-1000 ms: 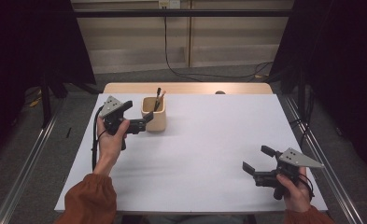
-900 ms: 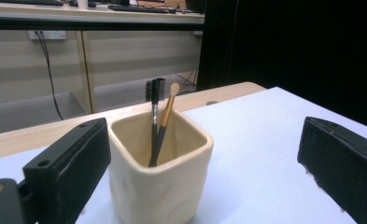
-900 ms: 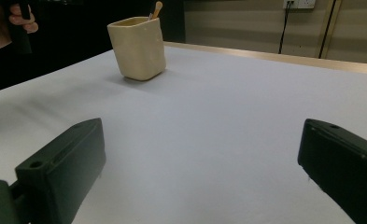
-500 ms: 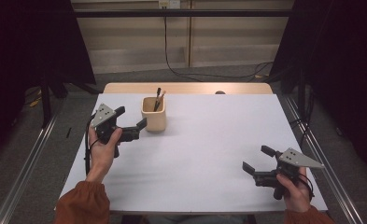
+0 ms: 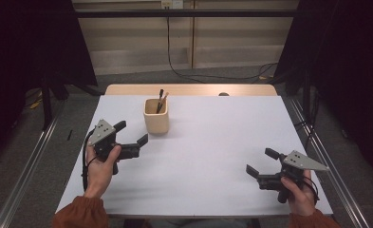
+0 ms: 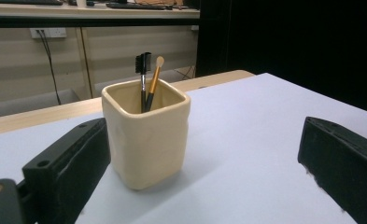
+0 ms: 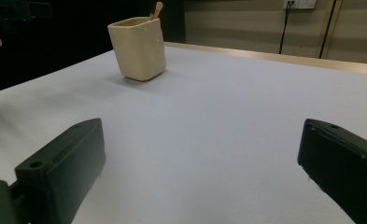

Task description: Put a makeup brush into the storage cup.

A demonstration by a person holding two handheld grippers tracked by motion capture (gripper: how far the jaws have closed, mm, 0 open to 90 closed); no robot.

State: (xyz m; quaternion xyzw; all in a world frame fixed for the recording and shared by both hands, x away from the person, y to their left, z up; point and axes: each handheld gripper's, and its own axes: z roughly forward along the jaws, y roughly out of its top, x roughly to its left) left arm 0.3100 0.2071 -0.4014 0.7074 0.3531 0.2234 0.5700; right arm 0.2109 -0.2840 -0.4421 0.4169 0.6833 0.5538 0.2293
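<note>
Backing off toward lower left, left gripper (image 5: 129, 135) sits open-jawed beside the cup (image 5: 156, 115); brushes (image 6: 147, 81) seem already in; right gripper (image 5: 261, 163) idles open.

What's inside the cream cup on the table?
The cream cup holds two makeup tools standing upright: a black brow comb brush and a gold-handled applicator. Their lower ends and the cup's bottom are hidden by its wall.
</note>
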